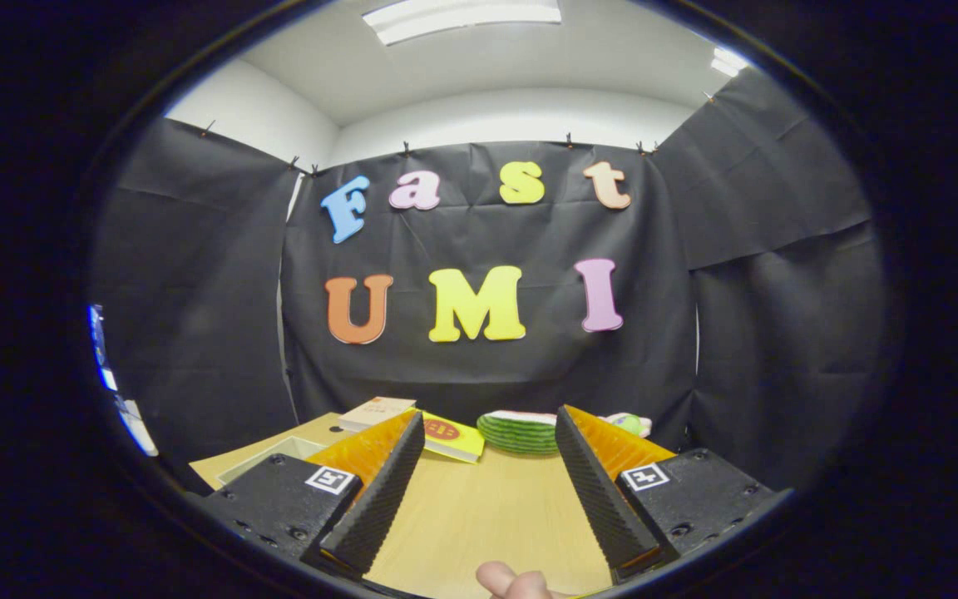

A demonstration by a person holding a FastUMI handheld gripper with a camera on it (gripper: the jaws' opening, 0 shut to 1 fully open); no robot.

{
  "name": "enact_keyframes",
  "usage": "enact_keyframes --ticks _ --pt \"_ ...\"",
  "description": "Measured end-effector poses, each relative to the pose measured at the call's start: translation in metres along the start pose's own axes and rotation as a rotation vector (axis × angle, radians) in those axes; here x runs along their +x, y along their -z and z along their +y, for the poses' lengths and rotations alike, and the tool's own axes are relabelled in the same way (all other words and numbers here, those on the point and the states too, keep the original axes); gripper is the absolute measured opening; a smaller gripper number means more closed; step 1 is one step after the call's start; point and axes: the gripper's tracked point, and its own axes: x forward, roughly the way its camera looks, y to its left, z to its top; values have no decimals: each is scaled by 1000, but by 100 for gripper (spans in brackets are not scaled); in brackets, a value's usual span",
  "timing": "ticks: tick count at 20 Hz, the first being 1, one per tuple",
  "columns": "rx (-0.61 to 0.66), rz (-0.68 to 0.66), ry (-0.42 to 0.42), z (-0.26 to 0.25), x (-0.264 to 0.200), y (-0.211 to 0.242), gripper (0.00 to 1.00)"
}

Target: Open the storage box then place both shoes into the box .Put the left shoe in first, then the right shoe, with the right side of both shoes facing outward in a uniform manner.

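My gripper (489, 433) is open, its two black ribbed fingers (379, 491) spread wide above the wooden table (487, 507) with nothing between them. Left of the left finger, part of a pale open container (267, 456) lies on the table; I cannot tell whether it is the storage box. No shoe is visible among the things ahead.
Beyond the fingers at the table's far edge lie a green striped round object (520, 433), a yellow flat packet (452, 436), a tan booklet (377, 411) and a small green-and-pink item (630, 424). A fingertip (512, 581) of a person shows just below the fingers.
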Motion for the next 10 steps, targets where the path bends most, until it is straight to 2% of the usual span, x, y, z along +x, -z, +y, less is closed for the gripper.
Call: enact_keyframes --ticks 6,10 --pt "22 -10 12 10 -4 -11 100" --pt "6 19 -20 30 -4 -8 100"
